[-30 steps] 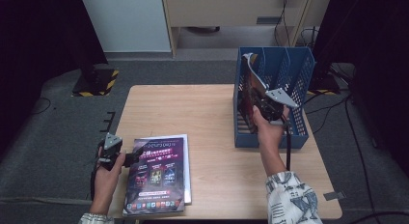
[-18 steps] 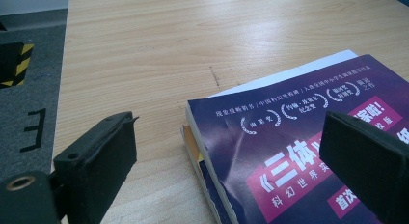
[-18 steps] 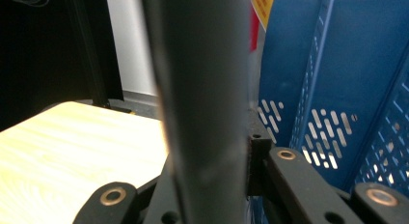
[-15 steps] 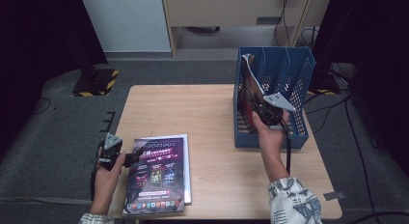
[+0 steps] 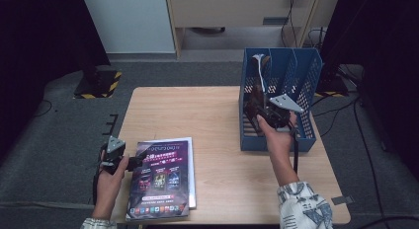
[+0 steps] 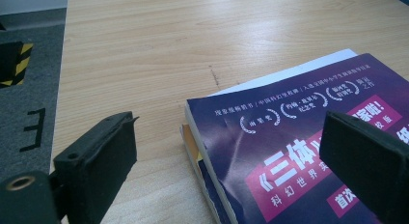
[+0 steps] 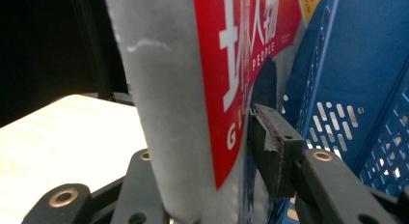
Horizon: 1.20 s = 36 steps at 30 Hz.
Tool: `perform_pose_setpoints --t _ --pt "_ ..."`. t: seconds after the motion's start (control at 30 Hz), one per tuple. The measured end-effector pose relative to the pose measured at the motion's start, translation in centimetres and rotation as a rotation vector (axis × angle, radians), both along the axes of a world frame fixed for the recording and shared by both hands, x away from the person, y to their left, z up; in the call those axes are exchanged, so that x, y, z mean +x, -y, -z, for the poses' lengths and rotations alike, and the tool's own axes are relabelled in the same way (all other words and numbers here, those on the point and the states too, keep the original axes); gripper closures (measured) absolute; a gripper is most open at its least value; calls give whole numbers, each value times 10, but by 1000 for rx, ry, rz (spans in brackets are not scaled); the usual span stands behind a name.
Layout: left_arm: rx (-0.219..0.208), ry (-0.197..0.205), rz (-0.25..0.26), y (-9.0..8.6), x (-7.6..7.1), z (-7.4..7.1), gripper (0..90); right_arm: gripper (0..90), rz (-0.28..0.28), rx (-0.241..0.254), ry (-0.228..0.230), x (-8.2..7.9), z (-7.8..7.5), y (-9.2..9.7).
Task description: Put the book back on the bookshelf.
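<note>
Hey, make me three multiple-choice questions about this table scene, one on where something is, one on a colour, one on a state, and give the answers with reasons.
1. Where is the magazine that stands between the right gripper's jaws?
A. In the file rack
B. Flat on the table
C. On the floor

2. What colour is the file rack?
A. Red
B. Blue
C. White

3. How does the left gripper stand at the books?
A. Shut on a book
B. Open, jaws either side of a book's corner
C. Lifting a book off the table

Answers:
1. A, the high view shows it upright in the rack's left slot.
2. B, its slotted walls are blue.
3. B, the left gripper view shows a wide gap and the books lying flat.
</note>
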<state>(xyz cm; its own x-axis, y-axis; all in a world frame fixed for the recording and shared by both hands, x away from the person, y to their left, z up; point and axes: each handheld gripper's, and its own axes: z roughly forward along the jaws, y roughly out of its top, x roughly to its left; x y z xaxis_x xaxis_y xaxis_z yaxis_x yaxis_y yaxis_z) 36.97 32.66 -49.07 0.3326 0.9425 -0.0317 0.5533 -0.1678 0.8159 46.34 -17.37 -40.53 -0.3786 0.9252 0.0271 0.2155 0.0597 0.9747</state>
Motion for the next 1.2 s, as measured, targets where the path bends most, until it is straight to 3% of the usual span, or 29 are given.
perform_pose_setpoints --t 0.1,0.2,0.7,0.77,0.87,1.07,1.2 --pt "0 0 -1 0 0 0 57 603 0 1 -8 1 -2 1" --pt "0 0 0 0 0 0 57 691 -1 -21 -5 1 -3 2" --pt "0 -1 4 1 0 0 57 635 8 1 -24 8 -9 5" --pt "-2 0 3 1 0 0 57 725 9 -6 -32 9 -10 5" --pt "-1 0 3 0 0 0 57 782 7 -18 -42 9 -12 6" --pt "-1 -1 5 1 0 0 57 790 5 -19 -49 9 -14 7" --pt "-1 0 5 1 0 0 57 853 -1 -13 -54 10 -14 8"
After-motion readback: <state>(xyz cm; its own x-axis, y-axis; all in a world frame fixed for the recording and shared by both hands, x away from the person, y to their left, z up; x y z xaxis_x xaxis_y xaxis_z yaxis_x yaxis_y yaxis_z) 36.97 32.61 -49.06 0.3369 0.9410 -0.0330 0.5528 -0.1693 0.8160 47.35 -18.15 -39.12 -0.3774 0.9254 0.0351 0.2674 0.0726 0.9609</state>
